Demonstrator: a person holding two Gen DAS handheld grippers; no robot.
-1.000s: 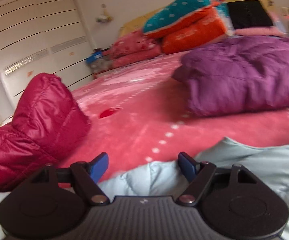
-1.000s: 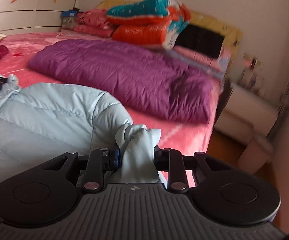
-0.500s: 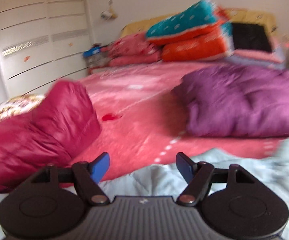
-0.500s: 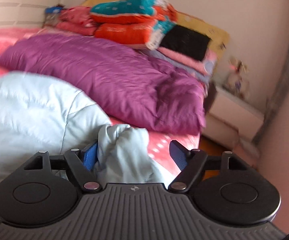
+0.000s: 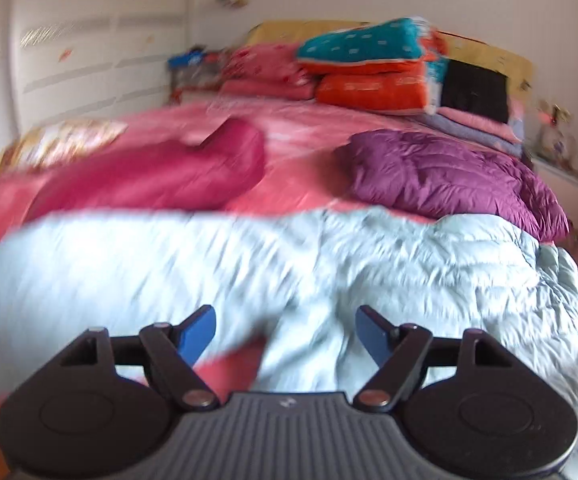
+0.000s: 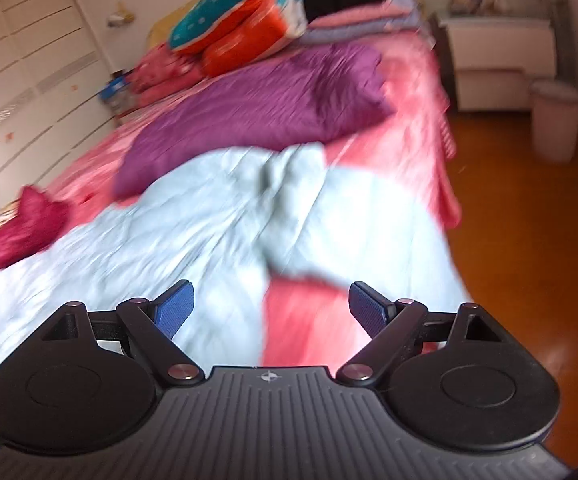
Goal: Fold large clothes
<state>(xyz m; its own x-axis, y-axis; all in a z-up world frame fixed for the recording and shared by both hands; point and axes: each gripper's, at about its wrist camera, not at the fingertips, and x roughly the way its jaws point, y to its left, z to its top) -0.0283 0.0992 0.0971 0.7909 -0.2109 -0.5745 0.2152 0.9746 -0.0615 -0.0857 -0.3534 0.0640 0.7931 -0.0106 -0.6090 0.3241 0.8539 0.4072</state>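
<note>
A pale blue down jacket [image 5: 329,264] lies spread across the near end of the pink bed [image 5: 305,152]. In the right wrist view the same jacket [image 6: 209,232] shows a sleeve [image 6: 293,200] lying over its body. My left gripper [image 5: 285,316] hovers above the jacket's near edge, its jaws opening a little with nothing between them. My right gripper [image 6: 269,288] hangs over the jacket's right near corner, its jaws opening wide and empty. Both views are blurred by motion.
A purple down jacket [image 5: 449,172] lies beyond the blue one, a crimson jacket [image 5: 161,176] to the left. Stacked quilts [image 5: 369,64] sit at the headboard. A white wardrobe [image 5: 89,52] stands left. A nightstand [image 6: 497,64], a bin [image 6: 553,120] and wooden floor [image 6: 521,260] are right of the bed.
My right gripper has let go of the pale blue sleeve and pulled back with a roll. My left gripper has drawn back and up, so the whole jacket now shows.
</note>
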